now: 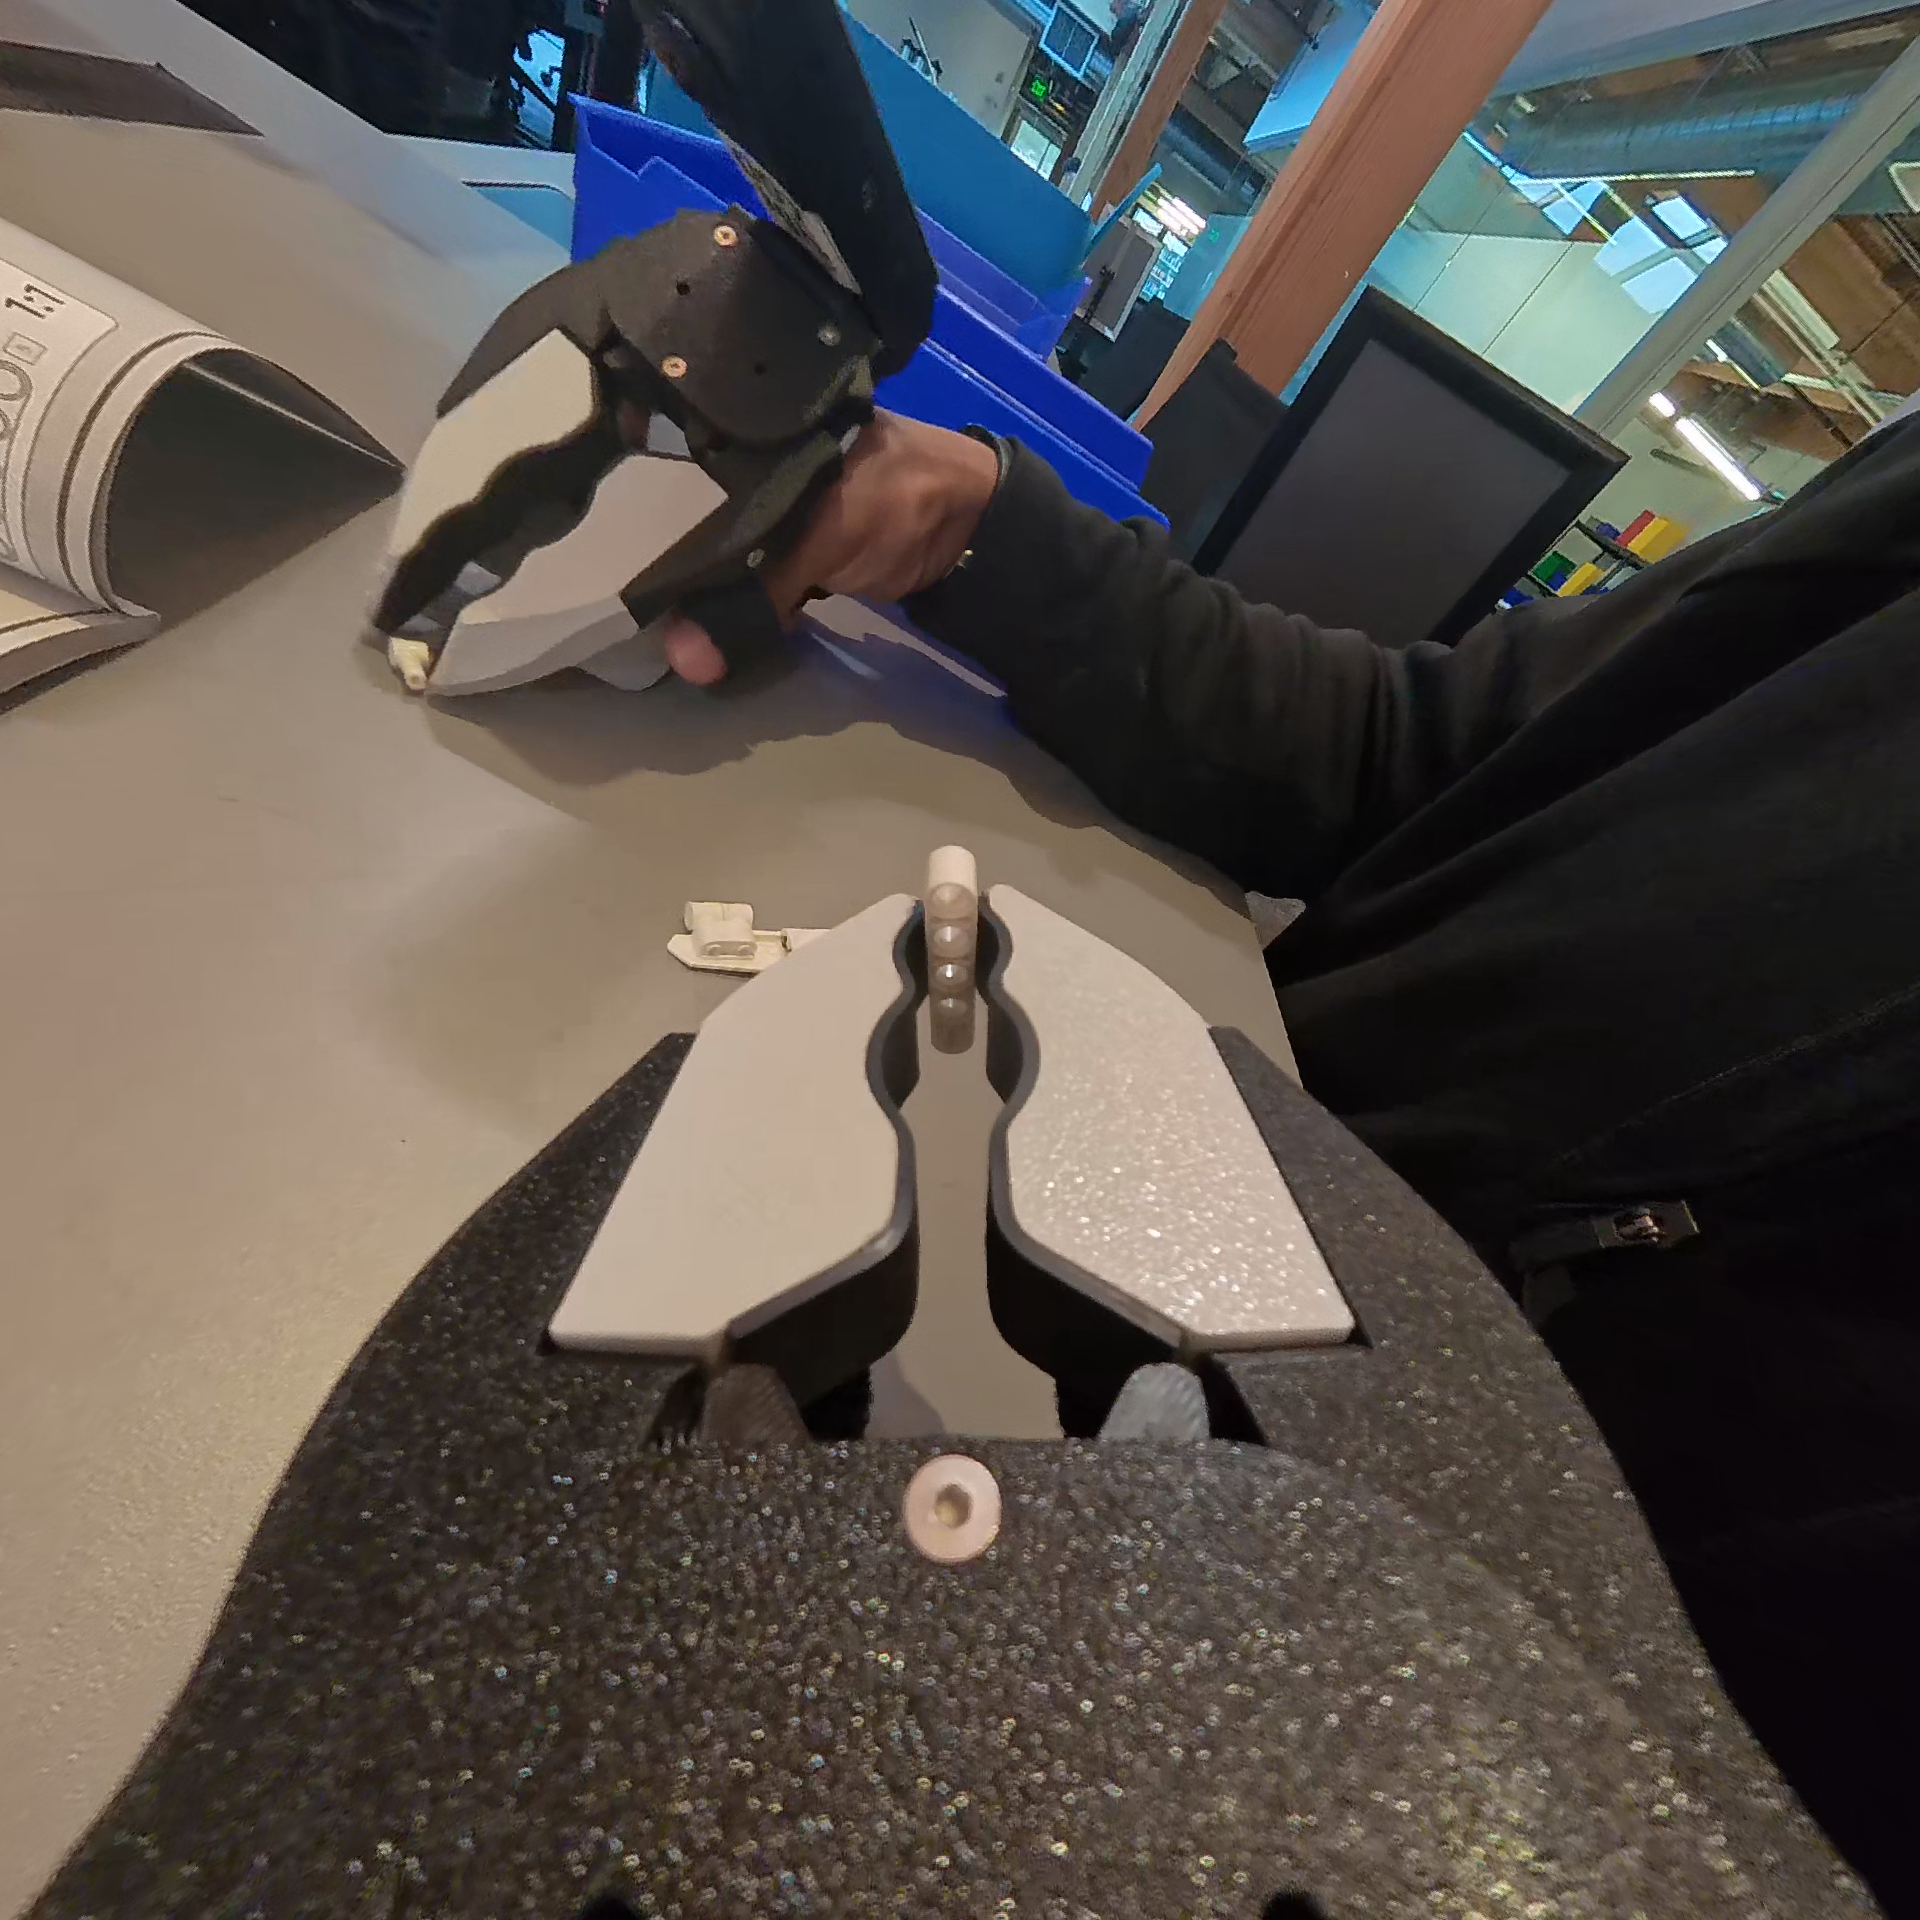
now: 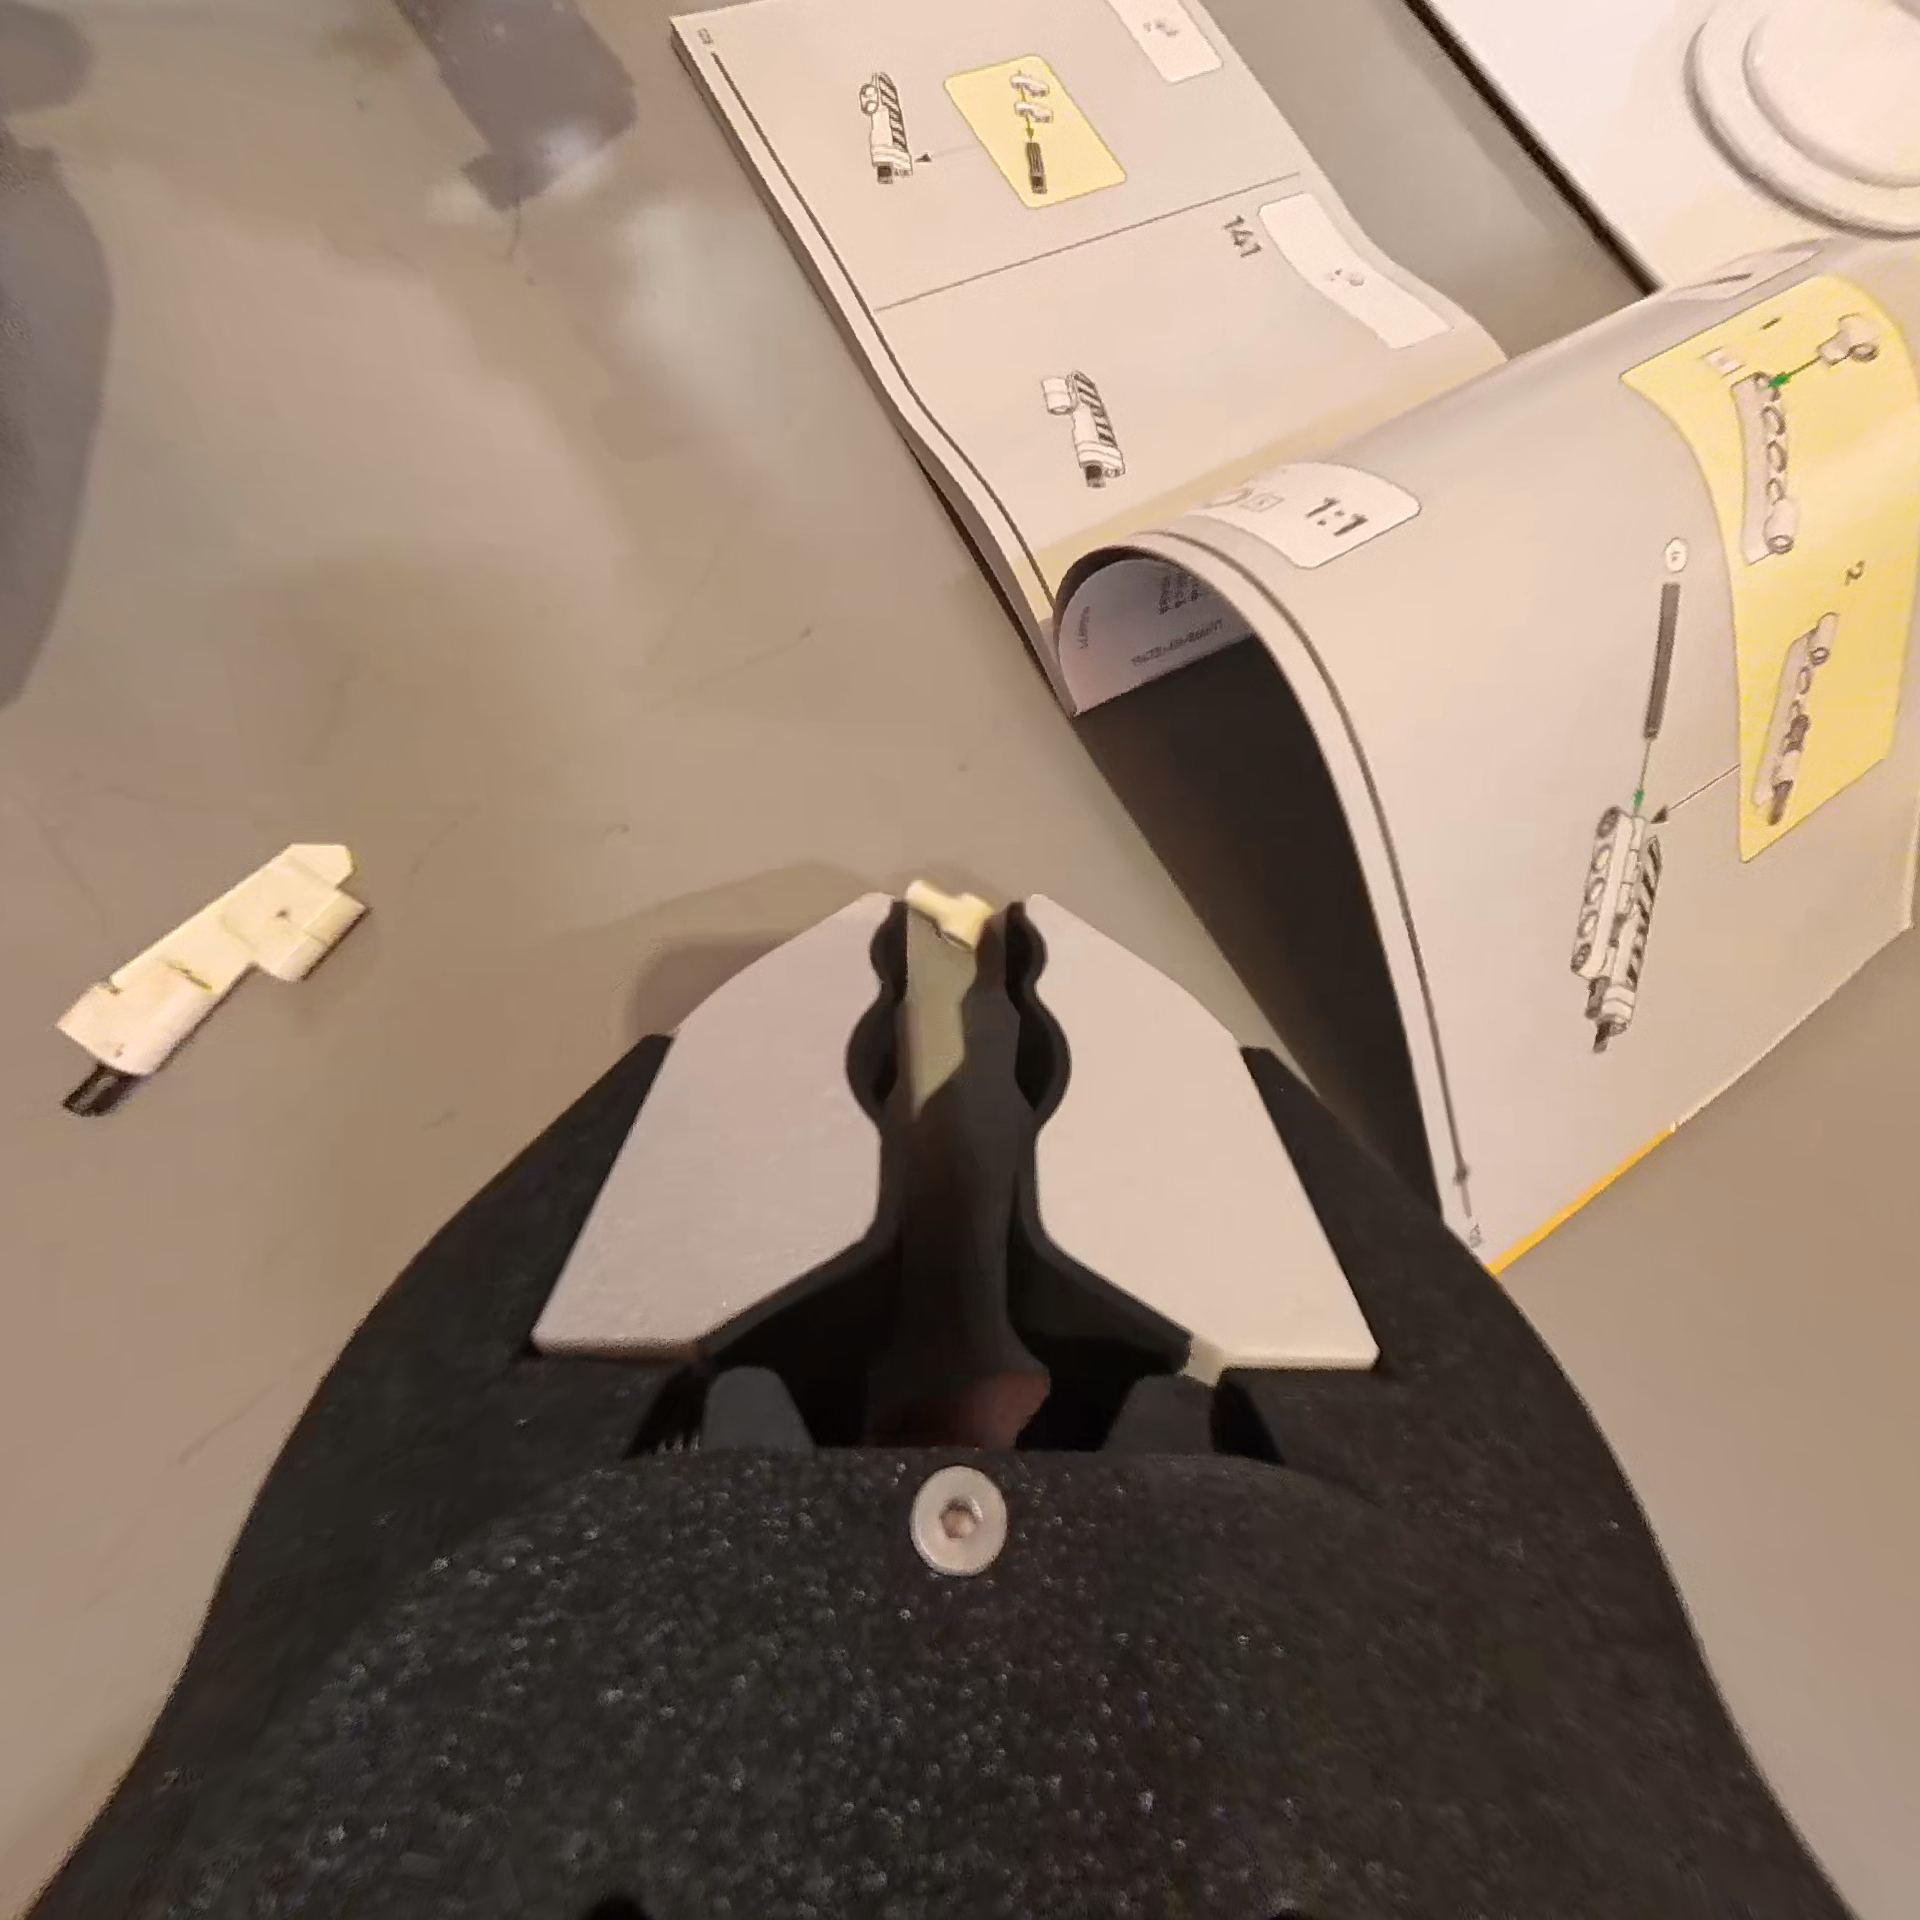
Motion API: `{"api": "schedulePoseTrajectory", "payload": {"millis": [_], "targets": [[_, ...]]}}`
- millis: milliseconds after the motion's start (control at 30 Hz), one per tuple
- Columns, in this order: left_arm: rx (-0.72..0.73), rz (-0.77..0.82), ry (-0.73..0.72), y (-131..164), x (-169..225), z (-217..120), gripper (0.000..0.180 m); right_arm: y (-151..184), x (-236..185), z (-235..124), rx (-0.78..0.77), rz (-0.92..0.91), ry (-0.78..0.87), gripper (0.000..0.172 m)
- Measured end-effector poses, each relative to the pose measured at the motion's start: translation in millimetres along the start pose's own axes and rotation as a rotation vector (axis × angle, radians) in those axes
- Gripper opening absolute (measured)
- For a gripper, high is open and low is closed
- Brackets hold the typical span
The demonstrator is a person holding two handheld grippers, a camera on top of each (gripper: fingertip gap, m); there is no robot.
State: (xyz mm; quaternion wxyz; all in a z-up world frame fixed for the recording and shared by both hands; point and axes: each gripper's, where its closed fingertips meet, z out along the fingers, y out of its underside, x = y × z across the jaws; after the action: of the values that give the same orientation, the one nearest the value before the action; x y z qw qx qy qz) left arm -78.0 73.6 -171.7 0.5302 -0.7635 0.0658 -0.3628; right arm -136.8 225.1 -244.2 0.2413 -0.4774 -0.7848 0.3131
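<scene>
My left gripper [image 1: 951, 906] is shut on a white beam with a row of holes [image 1: 951, 961] and holds it upright just above the grey table [image 1: 312, 883]. A white built piece [image 1: 717, 935] lies on the table just left of its tips; it also shows in the right wrist view [image 2: 213, 961]. My right gripper [image 2: 951, 906] is low over the table with its fingers a little apart. A small white connector [image 2: 945, 904] lies on the table between its tips, against the right finger [image 2: 1023, 920] and not pinched. The left wrist view shows that gripper [image 1: 407, 646] over the connector [image 1: 408, 662].
An open instruction booklet [image 2: 1351, 499] with a curled page lies right of and beyond my right gripper; it also shows in the left wrist view [image 1: 94, 416]. Blue bins [image 1: 987, 343] stand behind the person's hand [image 1: 883, 520]. A dark screen [image 1: 1403, 499] stands at the table's far side. Across from one pair of fingers to the other is roughly 20 cm. The white built piece [image 1: 717, 935] is about 9 cm from my left fingertips. Seen from the right wrist view [image 2: 290, 905] as well.
</scene>
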Motion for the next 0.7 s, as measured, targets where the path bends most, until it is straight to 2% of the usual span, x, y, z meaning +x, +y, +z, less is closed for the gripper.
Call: {"api": "schedulePoseTrajectory", "payload": {"millis": [133,367,567,700], "targets": [[-0.001,-0.002,0.005,0.1,0.5,-0.3,0.008,0.9,0.7,3.5,-0.022,0.036,-0.045,0.024],[-0.001,0.001,0.006,0.3,0.9,-0.4,0.008,0.9,-4.4,3.5,-0.033,0.026,-0.070,0.022],[0.003,-0.003,0.007,-0.4,0.5,-1.6,0.008,0.1,-30.3,1.0,-0.040,0.012,-0.070,0.021],[0.004,-0.006,0.010,-0.5,0.5,-1.7,0.008,0.9,-38.1,-1.4,-0.039,-0.019,-0.071,0.028]]}}
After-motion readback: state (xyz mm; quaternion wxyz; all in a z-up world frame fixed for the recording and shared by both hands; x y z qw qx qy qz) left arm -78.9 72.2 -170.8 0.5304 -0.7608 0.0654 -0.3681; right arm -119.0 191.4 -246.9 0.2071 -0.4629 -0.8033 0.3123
